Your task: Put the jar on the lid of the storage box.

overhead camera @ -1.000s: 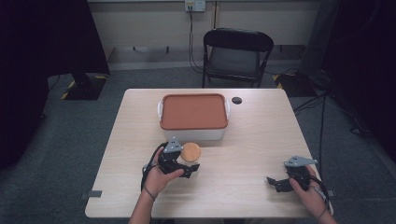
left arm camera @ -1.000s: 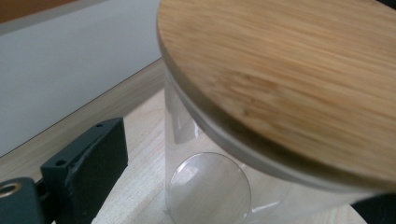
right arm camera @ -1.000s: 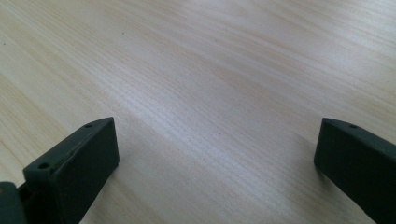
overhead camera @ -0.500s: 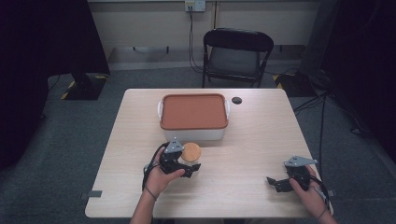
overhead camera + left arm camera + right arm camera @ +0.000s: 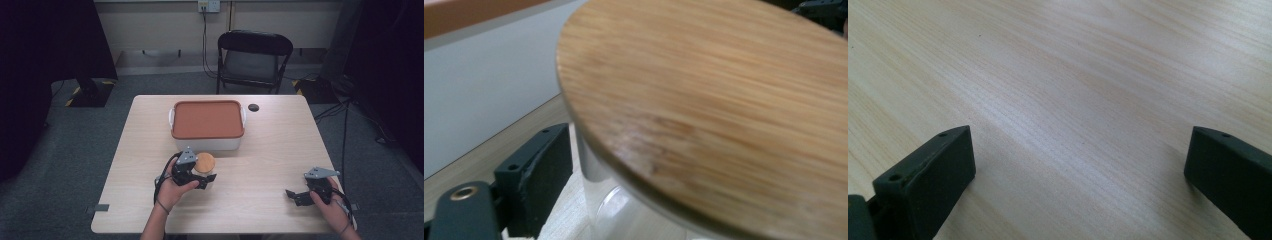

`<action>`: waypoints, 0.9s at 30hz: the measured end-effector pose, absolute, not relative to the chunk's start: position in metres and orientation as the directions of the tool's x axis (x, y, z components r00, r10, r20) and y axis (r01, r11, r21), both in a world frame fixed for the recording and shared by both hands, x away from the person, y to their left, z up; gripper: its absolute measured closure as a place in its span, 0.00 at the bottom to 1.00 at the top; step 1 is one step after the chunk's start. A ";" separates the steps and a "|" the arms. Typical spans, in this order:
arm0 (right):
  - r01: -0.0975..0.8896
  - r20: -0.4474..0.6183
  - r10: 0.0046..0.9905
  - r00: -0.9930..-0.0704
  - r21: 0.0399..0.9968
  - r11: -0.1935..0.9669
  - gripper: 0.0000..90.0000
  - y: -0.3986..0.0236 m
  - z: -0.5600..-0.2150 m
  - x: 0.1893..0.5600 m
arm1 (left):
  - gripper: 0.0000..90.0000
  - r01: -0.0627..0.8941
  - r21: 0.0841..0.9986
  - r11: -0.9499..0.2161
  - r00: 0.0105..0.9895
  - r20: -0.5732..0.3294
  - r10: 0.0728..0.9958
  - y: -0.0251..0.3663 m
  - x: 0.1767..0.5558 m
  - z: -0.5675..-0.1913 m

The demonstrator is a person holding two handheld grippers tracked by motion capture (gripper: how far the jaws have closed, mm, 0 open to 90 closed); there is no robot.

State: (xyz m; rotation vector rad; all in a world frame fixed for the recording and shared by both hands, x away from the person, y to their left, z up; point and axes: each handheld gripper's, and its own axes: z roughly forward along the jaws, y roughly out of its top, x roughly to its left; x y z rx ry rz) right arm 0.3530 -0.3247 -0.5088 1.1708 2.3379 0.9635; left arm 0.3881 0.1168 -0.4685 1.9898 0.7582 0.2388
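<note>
A small glass jar with a round bamboo lid (image 5: 205,162) stands on the table just in front of the white box. My left gripper (image 5: 209,176) reaches around it from the left, and its jaws have just been closing with the jar between them. In the left gripper view the lid (image 5: 704,100) looms close. One black pad (image 5: 541,175) stands a sliver off the glass body, and the lid hides the other jaw. My right gripper (image 5: 295,196) rests at the table's near right, open, with bare wood between its jaws (image 5: 1080,170).
A white box with an orange lid (image 5: 207,120) sits mid-table behind the jar, and its white wall (image 5: 484,85) is close by. A small black disc (image 5: 253,107) lies at the back right. A black chair (image 5: 252,60) stands beyond the table (image 5: 280,150).
The left gripper's jaws have drawn in a little around the jar. Both hands have stayed where they were.
</note>
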 end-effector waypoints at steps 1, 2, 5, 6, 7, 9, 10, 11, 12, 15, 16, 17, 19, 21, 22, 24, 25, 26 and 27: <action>0.563 -0.010 0.803 -0.595 0.708 0.426 0.00 -0.325 -0.509 0.353 | 0.17 0.409 0.844 -0.348 0.789 -0.135 0.599 0.117 0.388 -0.468; 0.563 -0.010 0.803 -0.596 0.708 0.426 0.00 -0.325 -0.509 0.353 | 0.18 0.405 0.846 -0.347 0.790 -0.132 0.599 0.117 0.388 -0.468; 0.563 -0.010 0.803 -0.595 0.708 0.426 0.00 -0.325 -0.509 0.353 | 0.22 0.399 0.851 -0.340 0.796 -0.137 0.590 0.117 0.388 -0.469; 0.563 -0.010 0.803 -0.596 0.708 0.426 0.00 -0.325 -0.509 0.353 | 0.22 0.401 0.851 -0.338 0.794 -0.139 0.591 0.117 0.388 -0.469; 0.563 -0.010 0.803 -0.596 0.708 0.426 0.00 -0.325 -0.509 0.353 | 0.23 0.398 0.853 -0.336 0.796 -0.140 0.589 0.117 0.388 -0.469; 0.563 -0.010 0.803 -0.595 0.708 0.426 0.00 -0.325 -0.509 0.353 | 0.24 0.397 0.854 -0.336 0.794 -0.137 0.592 0.117 0.388 -0.469; 0.563 -0.010 0.803 -0.596 0.708 0.426 0.00 -0.325 -0.509 0.353 | 0.24 0.396 0.854 -0.336 0.792 -0.133 0.596 0.117 0.388 -0.469; 0.563 -0.010 0.803 -0.596 0.708 0.426 0.00 -0.325 -0.509 0.353 | 0.25 0.392 0.855 -0.339 0.791 -0.125 0.599 0.117 0.388 -0.468; 0.563 -0.010 0.803 -0.596 0.708 0.426 0.00 -0.325 -0.509 0.353 | 0.25 0.391 0.856 -0.339 0.790 -0.122 0.601 0.117 0.388 -0.468; 0.563 -0.010 0.803 -0.595 0.708 0.426 0.00 -0.325 -0.509 0.353 | 0.26 0.392 0.856 -0.336 0.786 -0.122 0.606 0.118 0.388 -0.468; 0.563 -0.010 0.803 -0.595 0.708 0.426 0.00 -0.325 -0.509 0.353 | 0.26 0.393 0.857 -0.334 0.784 -0.122 0.608 0.117 0.388 -0.468; 0.563 -0.010 0.803 -0.595 0.708 0.426 0.00 -0.325 -0.509 0.353 | 0.26 0.393 0.856 -0.336 0.784 -0.121 0.609 0.117 0.388 -0.468; 0.563 -0.010 0.803 -0.596 0.708 0.426 0.00 -0.325 -0.509 0.353 | 0.26 0.396 0.856 -0.333 0.781 -0.123 0.613 0.117 0.388 -0.467; 0.563 -0.010 0.803 -0.595 0.708 0.426 0.00 -0.325 -0.509 0.353 | 0.26 0.397 0.855 -0.333 0.779 -0.122 0.615 0.117 0.388 -0.467; 0.563 -0.010 0.803 -0.595 0.708 0.426 0.00 -0.325 -0.509 0.353 | 0.26 0.398 0.855 -0.333 0.777 -0.121 0.617 0.117 0.388 -0.467; 0.563 -0.010 0.803 -0.595 0.708 0.426 0.00 -0.325 -0.509 0.353 | 0.27 0.396 0.856 -0.333 0.776 -0.118 0.619 0.117 0.388 -0.466; 0.563 -0.010 0.803 -0.596 0.708 0.426 0.00 -0.325 -0.509 0.353 | 0.27 0.397 0.856 -0.331 0.774 -0.119 0.621 0.117 0.389 -0.466; 0.563 -0.010 0.803 -0.596 0.708 0.426 0.00 -0.325 -0.509 0.353 | 0.27 0.396 0.858 -0.329 0.773 -0.118 0.623 0.117 0.389 -0.466; 0.563 -0.010 0.803 -0.595 0.708 0.426 0.00 -0.325 -0.509 0.353 | 0.27 0.395 0.859 -0.327 0.772 -0.117 0.625 0.118 0.389 -0.465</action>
